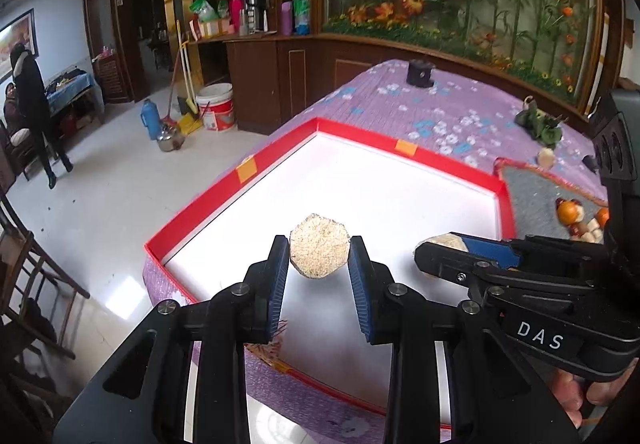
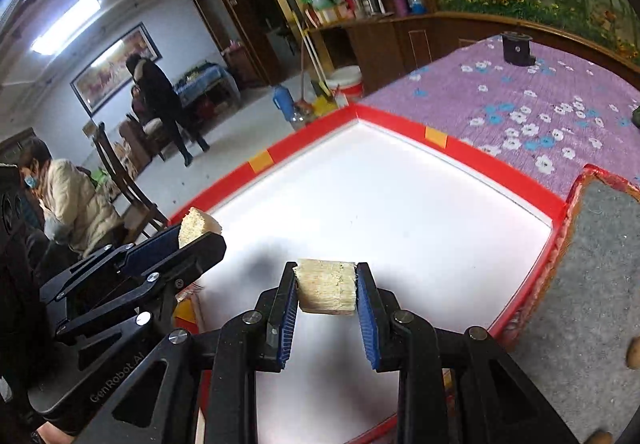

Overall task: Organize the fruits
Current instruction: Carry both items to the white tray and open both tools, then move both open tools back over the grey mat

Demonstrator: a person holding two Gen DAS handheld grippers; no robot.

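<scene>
Gripping a pale hexagonal chunk (image 1: 319, 252) between its 2 blue pads (image 1: 279, 284), the left gripper (image 1: 319, 258) hangs over the white floor of a red-walled box (image 1: 404, 152) in the left wrist view. Chunk is off the box floor, flat grainy face toward the camera. To the right, the right gripper (image 1: 440, 244) comes in sideways, closed on another pale chunk (image 1: 447, 241) that only partly shows past its fingertips. Box sits on a table (image 1: 400, 100) with a purple floral cloth. Right of the box, a grey mat (image 1: 532, 196) with red-orange trim carries small orange and tan fruit pieces (image 1: 576, 218). Green leafy bundle (image 1: 540, 124) and a black holder (image 1: 420, 73) lie farther back on the cloth.

Right wrist view: right gripper (image 2: 327, 286) clamps a pale cylindrical chunk (image 2: 327, 286) by its 2 ends, held above the white box floor near the front. Left gripper (image 2: 196, 232) enters from the left, closed on its pale chunk (image 2: 197, 225), near the box's left red wall (image 2: 260, 164). 2 orange tape patches (image 2: 436, 136) mark the box rim. Grey mat (image 2: 592, 264) sits just right of the box. Black holder (image 2: 517, 48) stands at the far end of the table (image 2: 520, 104).
</scene>
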